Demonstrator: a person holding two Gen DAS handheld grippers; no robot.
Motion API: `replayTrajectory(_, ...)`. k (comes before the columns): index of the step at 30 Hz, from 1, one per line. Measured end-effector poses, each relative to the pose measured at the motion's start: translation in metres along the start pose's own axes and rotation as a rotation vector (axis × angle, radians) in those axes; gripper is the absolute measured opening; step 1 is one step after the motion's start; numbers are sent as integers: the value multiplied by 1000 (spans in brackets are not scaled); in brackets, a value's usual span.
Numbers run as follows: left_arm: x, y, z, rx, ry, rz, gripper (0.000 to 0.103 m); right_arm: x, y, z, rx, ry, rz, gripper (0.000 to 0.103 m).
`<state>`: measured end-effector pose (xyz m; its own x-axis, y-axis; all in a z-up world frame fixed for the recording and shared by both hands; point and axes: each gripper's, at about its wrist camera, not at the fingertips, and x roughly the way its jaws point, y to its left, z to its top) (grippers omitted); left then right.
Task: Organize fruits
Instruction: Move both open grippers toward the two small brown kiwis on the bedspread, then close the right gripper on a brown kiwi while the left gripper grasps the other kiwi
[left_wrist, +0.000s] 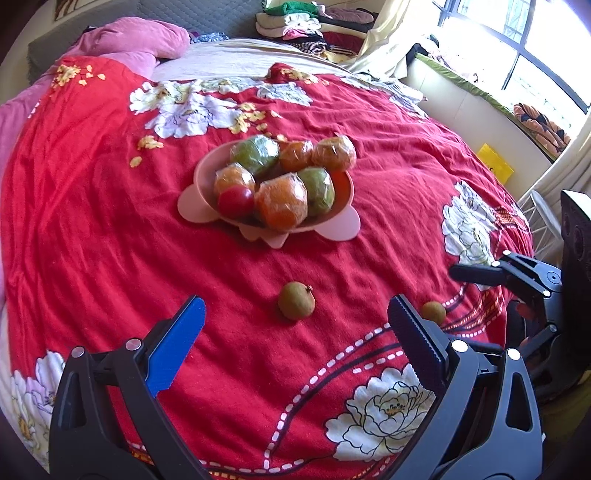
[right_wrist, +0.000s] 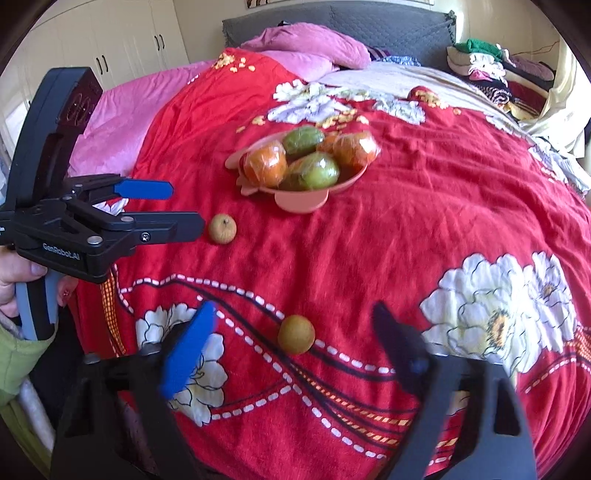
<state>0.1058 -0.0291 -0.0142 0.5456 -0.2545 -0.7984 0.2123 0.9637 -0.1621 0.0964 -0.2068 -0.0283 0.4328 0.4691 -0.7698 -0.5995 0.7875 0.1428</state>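
A pink bowl (left_wrist: 199, 173) on the red bedspread holds several plastic-wrapped orange and green fruits and one red fruit (left_wrist: 236, 201). Two small brown fruits lie loose on the cloth nearer to me. My left gripper (left_wrist: 297, 306) is open, and one brown fruit (left_wrist: 296, 300) lies just beyond its tips, untouched. My right gripper (right_wrist: 295, 310) is open too, and the other brown fruit (right_wrist: 296, 334) lies between its blurred fingers with gaps on both sides. The right wrist view also shows the left gripper (right_wrist: 184, 207) from the side, beside its fruit (right_wrist: 222, 229), and the bowl (right_wrist: 301, 201).
The bed carries a red flowered spread (left_wrist: 110, 221), with pink pillows (left_wrist: 140, 40) and a grey headboard (right_wrist: 388, 26) at the far end. Folded clothes (left_wrist: 295, 22) are stacked at the back right. A window bench (left_wrist: 480, 99) runs along the right. A hand (right_wrist: 14, 280) grips the left handle.
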Motion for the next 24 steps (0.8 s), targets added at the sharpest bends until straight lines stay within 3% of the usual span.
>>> replayTrajectory(2, 2, 0, -1, 0, 7, -7, 90, 4, 0, -2, -3, 19, 8, 62)
replayTrajectory(4, 3, 0, -2, 0, 11, -10, 88, 6, 1, -4, -5, 30, 17, 48)
replayTrajectory(10, 10, -1, -3, 3, 24, -28, 72, 16, 0, -9, -7, 66, 13, 28)
replayTrajectory(17, 29, -2, 0, 8, 63, -46, 46, 17, -6, -11, 2, 59, 30, 22)
replayTrajectory(24, 46, 1, 2, 11, 83, -39, 36, 12, -7, -9, 8, 42, 48, 22)
